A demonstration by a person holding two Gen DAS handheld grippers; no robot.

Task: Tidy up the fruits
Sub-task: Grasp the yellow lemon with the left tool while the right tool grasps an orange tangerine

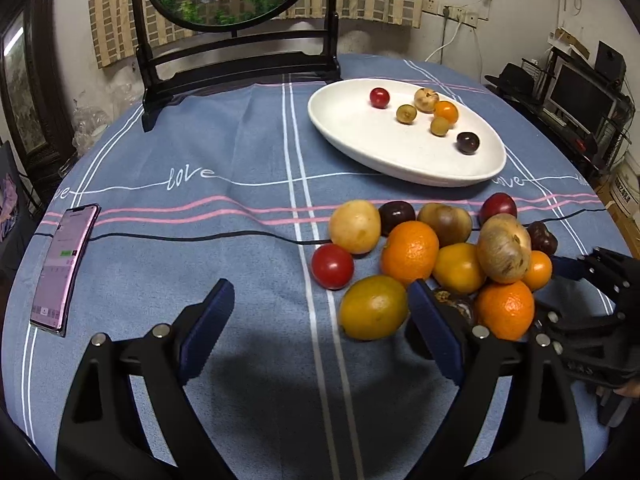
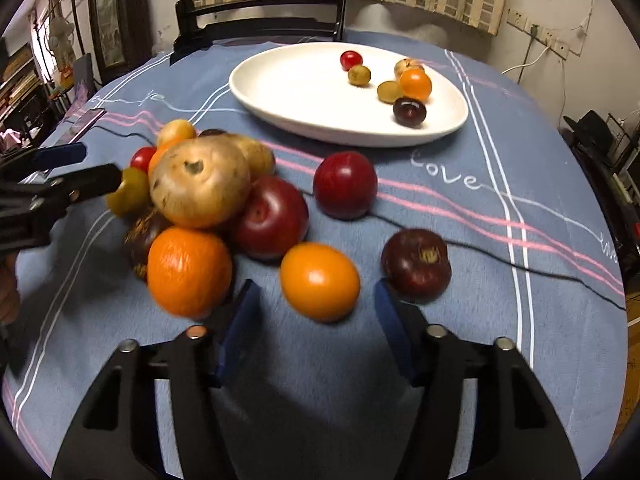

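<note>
Blue striped table (image 2: 500, 280), your right claw (image 2: 316, 304) apart, small orange fruit (image 2: 320, 281) just ahead between its fingers, untouched, left claw (image 1: 320, 300) apart too

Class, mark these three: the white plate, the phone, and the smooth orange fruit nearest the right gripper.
white plate (image 1: 352, 128), left wrist view, bare inner surface.
phone (image 1: 64, 264), left wrist view, screen centre.
smooth orange fruit (image 2: 319, 281), right wrist view, middle of its skin.
</note>
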